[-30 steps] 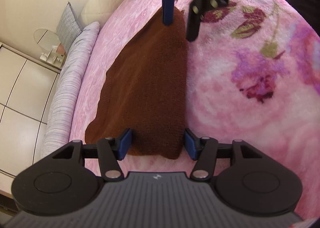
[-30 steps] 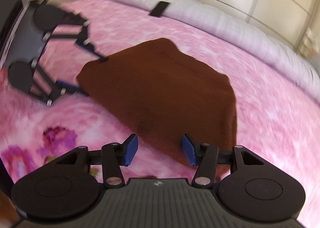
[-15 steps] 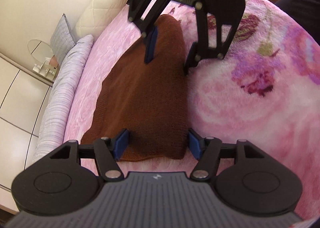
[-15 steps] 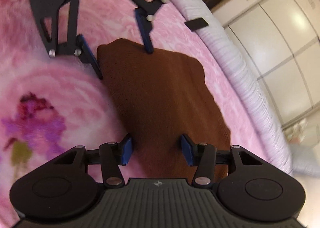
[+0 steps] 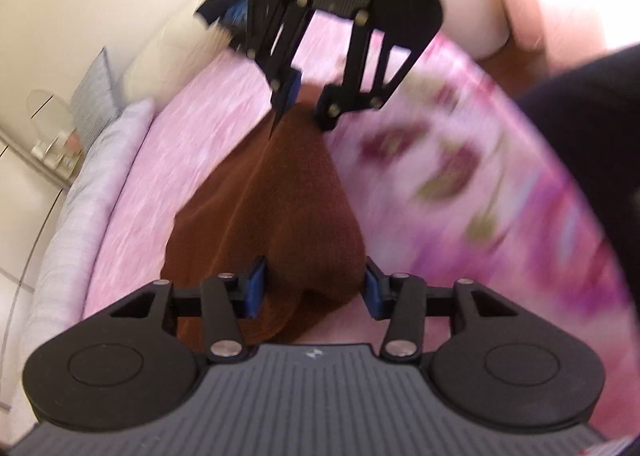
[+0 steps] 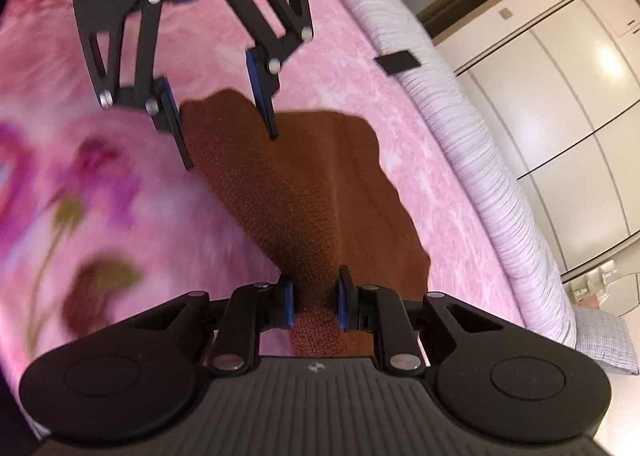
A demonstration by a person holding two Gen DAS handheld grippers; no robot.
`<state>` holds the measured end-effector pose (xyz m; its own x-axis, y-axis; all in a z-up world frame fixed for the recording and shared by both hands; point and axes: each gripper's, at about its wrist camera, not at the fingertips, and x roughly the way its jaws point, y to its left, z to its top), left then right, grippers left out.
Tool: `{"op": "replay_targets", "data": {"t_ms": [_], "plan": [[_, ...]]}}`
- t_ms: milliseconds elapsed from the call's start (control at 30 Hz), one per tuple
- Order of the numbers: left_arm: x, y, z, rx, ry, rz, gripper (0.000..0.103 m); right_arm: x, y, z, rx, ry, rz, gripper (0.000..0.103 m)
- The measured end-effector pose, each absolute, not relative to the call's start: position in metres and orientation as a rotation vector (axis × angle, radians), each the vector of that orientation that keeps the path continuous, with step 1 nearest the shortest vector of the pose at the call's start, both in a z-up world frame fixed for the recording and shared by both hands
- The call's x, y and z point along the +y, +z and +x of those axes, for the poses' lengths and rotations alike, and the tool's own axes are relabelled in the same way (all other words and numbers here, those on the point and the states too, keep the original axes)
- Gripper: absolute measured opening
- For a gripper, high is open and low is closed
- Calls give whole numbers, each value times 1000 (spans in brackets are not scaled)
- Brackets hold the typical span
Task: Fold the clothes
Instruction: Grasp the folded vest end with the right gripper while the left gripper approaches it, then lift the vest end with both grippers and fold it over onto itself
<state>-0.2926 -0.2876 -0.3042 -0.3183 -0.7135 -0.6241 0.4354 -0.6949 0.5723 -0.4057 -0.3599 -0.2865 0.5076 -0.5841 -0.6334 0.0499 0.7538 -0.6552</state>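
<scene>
Scene: a bed covered by a pink floral blanket (image 6: 340, 67), seen from two cameras, each looking along its own hand-held gripper.
Task item: a brown knitted garment (image 6: 304, 191), lying on the pink blanket near the middle of the bed, stretched lengthwise between the two grippers. One end is bunched into a ridge and raised off the blanket.
Right hand-held gripper (image 6: 314, 302): its jaws are closing, with the bunched brown knit between them and the blue pads pressing on the cloth from both sides. It is grasping that end of the garment.
Left hand-held gripper (image 5: 312, 292): its jaws are closing with the opposite end of the garment between them. The cloth fills most of the gap. The view is blurred; the left pad touches the knit, and the right pad appears to sit at the fabric's edge.
Each gripper as seen by the other: the left one (image 6: 228, 131) straddles the far end of the garment in the right camera; the right one (image 5: 298, 113) pinches the far end in the left camera.
Bed edge: a pale striped lilac border (image 6: 492, 183) runs alongside the blanket.
Small item: a flat black rectangle (image 6: 398, 62) lies on that border.
Room: cream wardrobe doors (image 6: 568, 95) beyond the bed.
Person: a dark sleeve (image 5: 592, 135) at the right edge of the left camera.
</scene>
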Motion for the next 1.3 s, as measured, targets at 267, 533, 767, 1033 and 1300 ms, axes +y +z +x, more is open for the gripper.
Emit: {"op": "replay_targets", "data": {"t_ms": [267,533,767,1033,1300], "plan": [[-273,-302,-306,-399,-2075,1217,45,-345,-292,-450,1034,-450,-559,31],[-276,-308,-251,-399,-1862,1310,47,-296,-290,-421,977,-418,-582,50],[-290,-316,-240,-418,-1832,1275,66,-274,-327,-367,1053,-384,-792,52],[-316,-343,-258,-658,-1775,1341,81,-292,-299,-380,932,-416,-681,30],[-345,-356,-283,-733,-1762,1440,28,-281,-273,-452,911,-433,-627,30]]}}
